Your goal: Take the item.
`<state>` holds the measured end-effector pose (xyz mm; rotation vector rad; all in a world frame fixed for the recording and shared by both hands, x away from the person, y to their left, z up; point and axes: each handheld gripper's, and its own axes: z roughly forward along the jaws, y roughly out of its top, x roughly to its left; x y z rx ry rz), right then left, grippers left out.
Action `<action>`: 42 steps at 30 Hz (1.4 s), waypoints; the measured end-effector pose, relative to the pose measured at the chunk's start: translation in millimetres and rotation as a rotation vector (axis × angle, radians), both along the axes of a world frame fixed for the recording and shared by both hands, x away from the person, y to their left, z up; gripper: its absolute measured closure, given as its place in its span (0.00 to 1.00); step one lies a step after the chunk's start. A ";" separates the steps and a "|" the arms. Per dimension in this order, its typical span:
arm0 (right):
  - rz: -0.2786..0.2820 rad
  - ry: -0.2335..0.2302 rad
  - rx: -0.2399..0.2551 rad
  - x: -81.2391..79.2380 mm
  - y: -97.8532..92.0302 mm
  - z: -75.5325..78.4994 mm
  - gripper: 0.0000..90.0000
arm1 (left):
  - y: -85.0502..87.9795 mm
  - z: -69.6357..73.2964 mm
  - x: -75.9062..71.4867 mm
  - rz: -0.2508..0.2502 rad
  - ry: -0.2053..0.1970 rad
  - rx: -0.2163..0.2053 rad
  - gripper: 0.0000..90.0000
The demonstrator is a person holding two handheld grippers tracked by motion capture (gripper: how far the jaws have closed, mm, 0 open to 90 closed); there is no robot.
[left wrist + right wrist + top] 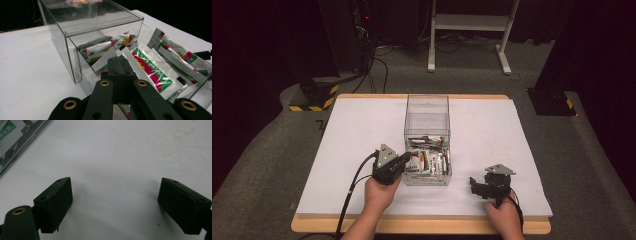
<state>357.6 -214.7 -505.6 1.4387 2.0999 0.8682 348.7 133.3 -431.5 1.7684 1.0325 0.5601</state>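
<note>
**Packets in the clear box, left gripper closed among them**

Packets [428, 161] with red, green and white printing lie heaped in the near end of a clear plastic box [427, 107] that stands on the white table [352, 130], seen from the high view. The box runs away from the person, and its far part holds no packets that can be made out. The left gripper [404, 158] reaches over the box's near left wall, its tip at the packets. The right gripper [473, 184] sits low over the table to the right of the box, well apart from it, pointing left.

Along the left gripper view, the left gripper [121, 65] has its two black jaws pressed flat together, with no gap between the pads. The closed tip lies just against the pile of packets [150, 67] inside the clear plastic box [75, 42]; whether a packet edge is pinched between the pads cannot be told. More packets lean against the far wall under the box's clear top panel.

Along the right gripper view, the right gripper [113, 202] has its jaws standing wide apart over bare white table [120, 150], with nothing between them. A corner of the clear plastic box [17, 147], with packets behind its wall, crosses the upper left.
</note>
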 end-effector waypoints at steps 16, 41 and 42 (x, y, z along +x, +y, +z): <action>0.000 0.000 0.000 0.0 0.0 0.0 0.14 | 2.3 7.9 -1.0 0.005 -0.030 -0.026 1.00; 0.000 0.000 0.001 -0.2 0.1 0.0 0.14 | 2.2 23.6 -4.4 -0.013 -0.089 -0.060 1.00; 0.000 0.001 0.001 -0.3 0.2 0.0 0.14 | 2.3 24.2 -4.7 -0.013 -0.090 -0.063 1.00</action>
